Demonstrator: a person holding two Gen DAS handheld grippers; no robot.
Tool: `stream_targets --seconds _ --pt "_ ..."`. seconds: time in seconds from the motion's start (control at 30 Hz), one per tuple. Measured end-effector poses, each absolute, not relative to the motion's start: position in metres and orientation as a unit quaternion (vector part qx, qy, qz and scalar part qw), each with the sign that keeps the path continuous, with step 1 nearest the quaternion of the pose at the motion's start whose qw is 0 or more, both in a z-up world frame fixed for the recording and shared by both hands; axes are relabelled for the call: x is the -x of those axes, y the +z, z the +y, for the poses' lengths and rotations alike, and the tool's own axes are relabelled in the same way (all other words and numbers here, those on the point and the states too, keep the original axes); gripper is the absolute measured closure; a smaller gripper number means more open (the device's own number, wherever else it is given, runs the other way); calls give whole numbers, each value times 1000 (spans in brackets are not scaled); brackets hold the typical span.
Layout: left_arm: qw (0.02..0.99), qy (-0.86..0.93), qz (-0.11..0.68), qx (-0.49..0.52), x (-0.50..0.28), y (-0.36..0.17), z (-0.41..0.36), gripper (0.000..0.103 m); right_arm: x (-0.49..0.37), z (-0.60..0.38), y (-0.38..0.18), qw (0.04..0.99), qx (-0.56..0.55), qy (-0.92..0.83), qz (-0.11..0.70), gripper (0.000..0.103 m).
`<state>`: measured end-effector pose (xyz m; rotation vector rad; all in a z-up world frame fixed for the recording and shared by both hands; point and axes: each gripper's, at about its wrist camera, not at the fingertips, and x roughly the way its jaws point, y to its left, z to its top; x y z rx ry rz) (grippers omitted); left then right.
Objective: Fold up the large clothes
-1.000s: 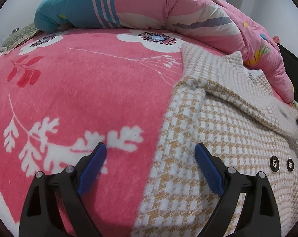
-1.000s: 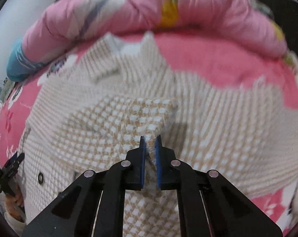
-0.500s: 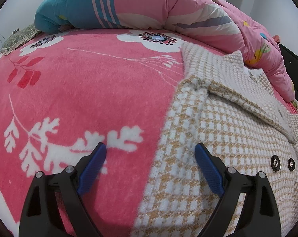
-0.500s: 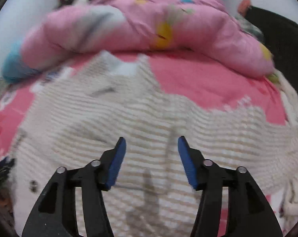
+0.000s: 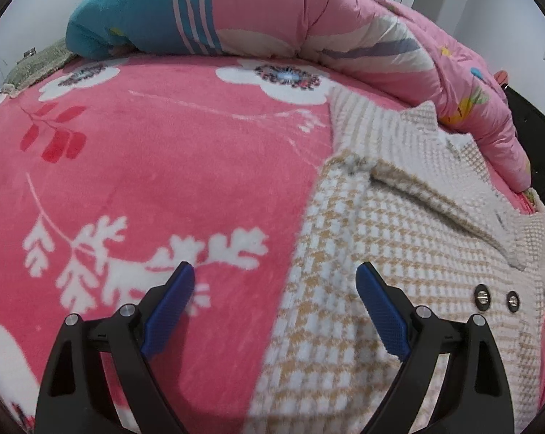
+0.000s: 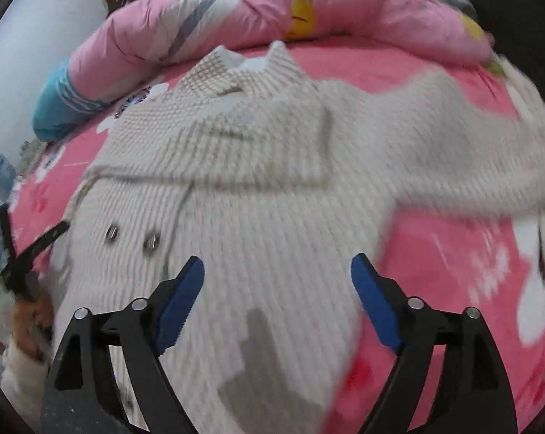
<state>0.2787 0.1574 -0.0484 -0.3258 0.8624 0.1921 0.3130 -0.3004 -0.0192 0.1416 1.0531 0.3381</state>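
since a sec ago the right gripper (image 6: pixel 274 282) has let go of the pinch of knit it held and pulled back; its blue fingers (image 6: pixel 180 303) now stand wide apart w/ nothing between them. left gripper (image 5: pixel 276 293) hasn't shifted, fingers just as wide, empty, hovering over the coat's left edge.

coat (image 6: pixel 243 188) (cream/tan houndstooth knit, two dark buttons (image 5: pixel 481 292)) lies spread front-up on the bed (image 5: pixel 157 166), collar toward the rolled pink duvet (image 5: pixel 363 25) at the far side. one sleeve (image 6: pixel 464 152) runs out sideways to the right over the pink blanket. right view is motion-blurred, so fine creases can't be read.

judgement: garment looks laid flat so edges are easy to reach; left gripper sits astride the boundary of coat and blanket, prob. to nip that side edge. right one is over the lower body panel, maybe heading for the outstretched sleeve or hem. folding proper seems barely begun — sleeve not yet brought in.
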Motion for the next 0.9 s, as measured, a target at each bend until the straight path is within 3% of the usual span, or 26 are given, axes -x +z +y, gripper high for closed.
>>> stream_targets --seconds 0.23,0.43,0.7,0.9 --pt "914 77 386 99 -300 1 128 14 -311 -441 -16 841 -210 77 492 21" --pt "914 58 389 100 -374 9 100 14 -359 -550 13 848 -339 32 407 22" --pt "903 72 414 88 -450 -40 72 14 -444 -635 -13 822 -434 -27 369 47" --pt "905 80 412 70 -454 -55 67 14 -464 -674 -39 804 -458 -62 374 53"
